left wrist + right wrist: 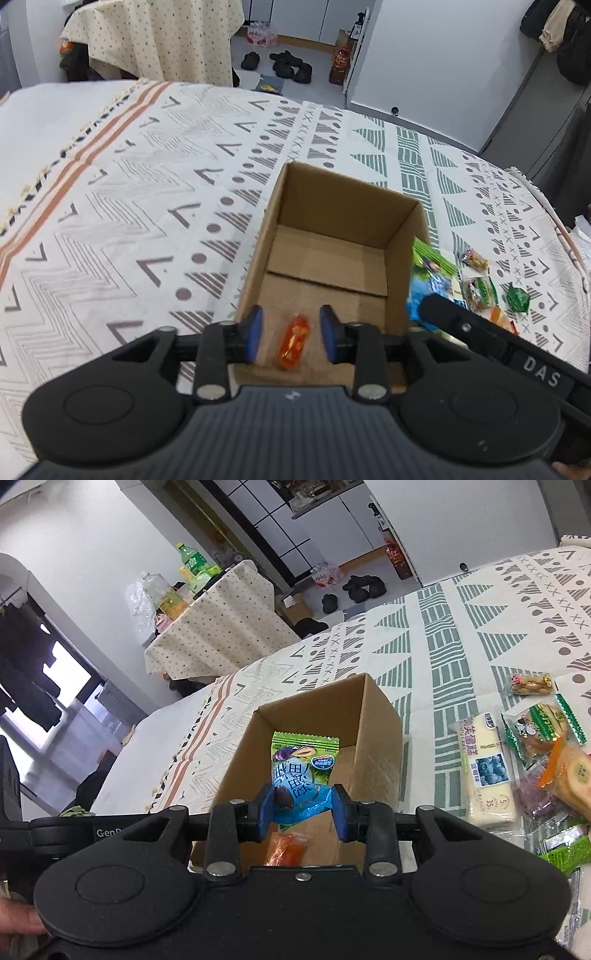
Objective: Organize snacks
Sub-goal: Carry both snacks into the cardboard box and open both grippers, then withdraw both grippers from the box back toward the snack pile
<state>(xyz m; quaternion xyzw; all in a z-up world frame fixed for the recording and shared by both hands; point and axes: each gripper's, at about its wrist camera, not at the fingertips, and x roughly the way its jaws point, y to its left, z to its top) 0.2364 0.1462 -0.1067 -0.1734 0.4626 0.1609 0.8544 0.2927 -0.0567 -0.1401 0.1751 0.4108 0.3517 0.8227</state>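
Observation:
An open cardboard box (pixel 325 206) stands on the patterned cloth; it also shows in the right wrist view (pixel 380 731). An orange wrapped candy (pixel 293 341) lies on the box floor near the front wall, also seen in the right wrist view (pixel 286 851). My left gripper (pixel 290 334) is open above it, pads either side, not touching. My right gripper (pixel 303 806) is shut on a blue and green snack packet (pixel 299 771) and holds it over the box. That packet (pixel 430 273) appears at the box's right wall in the left wrist view.
Several loose snacks lie on the cloth right of the box: a white blueberry cake bar (pixel 487 768), a biscuit pack (pixel 543 731), a small peanut pack (pixel 532 683), a green candy (pixel 517 297). A covered side table (pixel 214 627) stands beyond the bed-like surface.

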